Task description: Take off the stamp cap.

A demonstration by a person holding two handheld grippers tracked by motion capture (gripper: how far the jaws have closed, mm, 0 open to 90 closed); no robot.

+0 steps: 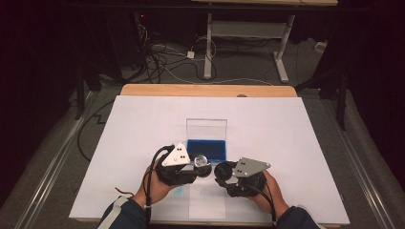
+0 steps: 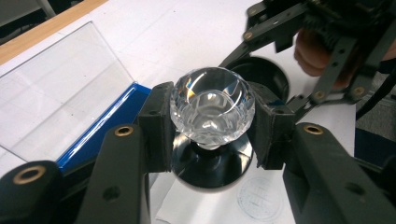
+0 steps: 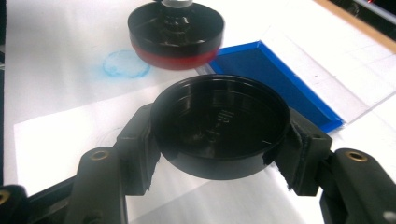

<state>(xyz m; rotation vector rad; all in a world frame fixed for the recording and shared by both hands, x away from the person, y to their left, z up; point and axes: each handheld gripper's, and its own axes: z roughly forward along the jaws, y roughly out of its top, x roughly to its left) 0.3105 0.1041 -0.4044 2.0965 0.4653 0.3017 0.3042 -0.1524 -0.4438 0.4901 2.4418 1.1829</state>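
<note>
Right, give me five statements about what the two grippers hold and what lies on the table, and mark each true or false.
1. The left gripper is shut on the stamp's clear faceted knob. True.
2. The right gripper is open and holds nothing. False: its jaws grip a round black cap, hollow side up.
3. The ink pad case lies closed. False: its clear lid stands open behind the blue pad.
4. A faint blue round print marks the paper near the stamp's red-rimmed base. True.
5. The cap sits fitted on the stamp. False: the cap is apart from it, held in the right gripper.
</note>
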